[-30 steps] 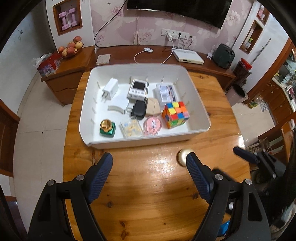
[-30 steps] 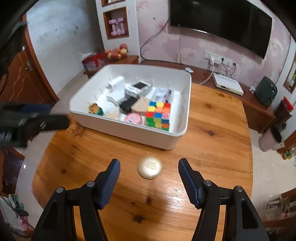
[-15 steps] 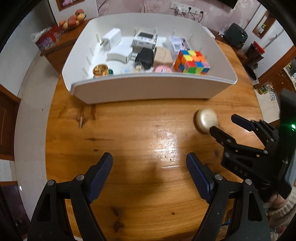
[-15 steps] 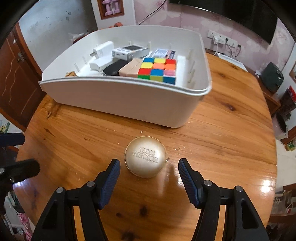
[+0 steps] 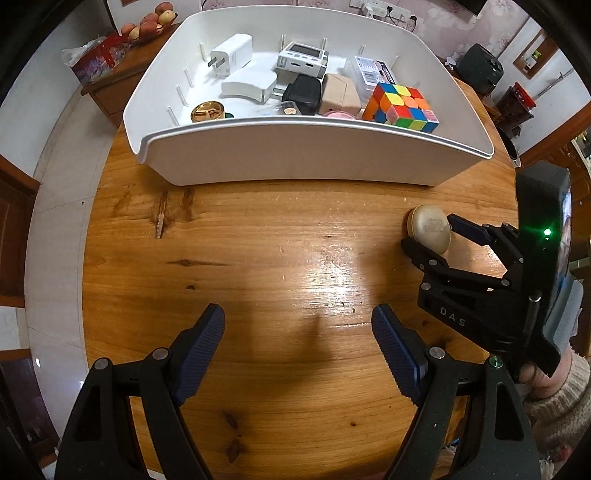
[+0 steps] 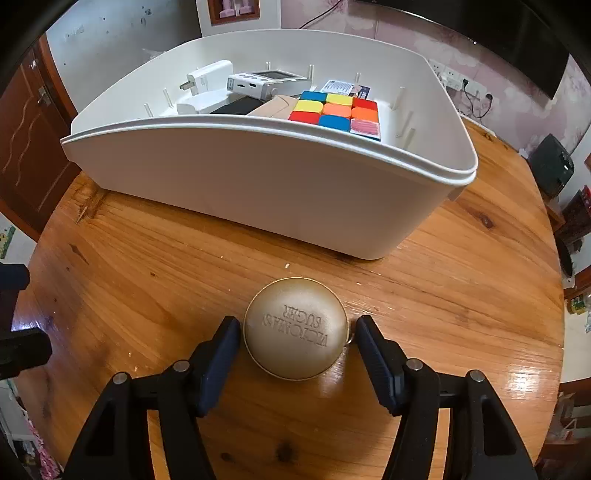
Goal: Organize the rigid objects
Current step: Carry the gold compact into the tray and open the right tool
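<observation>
A round gold case (image 6: 295, 328) with embossed lettering lies on the wooden table (image 6: 147, 266), just in front of the white bin (image 6: 258, 177). My right gripper (image 6: 297, 323) is open, one finger on each side of the case, close to its rim. In the left wrist view the same case (image 5: 428, 229) sits at the right, with the right gripper (image 5: 430, 234) straddling it. My left gripper (image 5: 299, 325) is open over bare wood with nothing between its fingers. The bin (image 5: 295, 155) holds a colour cube (image 5: 400, 107), a white charger (image 5: 231, 51) and several other small items.
A person's hand in a knit sleeve (image 5: 554, 384) holds the right gripper. A wooden sideboard with a fruit bowl (image 5: 147, 22) stands behind the table. The table's round edge (image 5: 88, 295) drops to a pale floor on the left.
The right gripper has moved forward and down, so the gold case now lies between its fingers. The left gripper has dropped lower and closer to the bin.
</observation>
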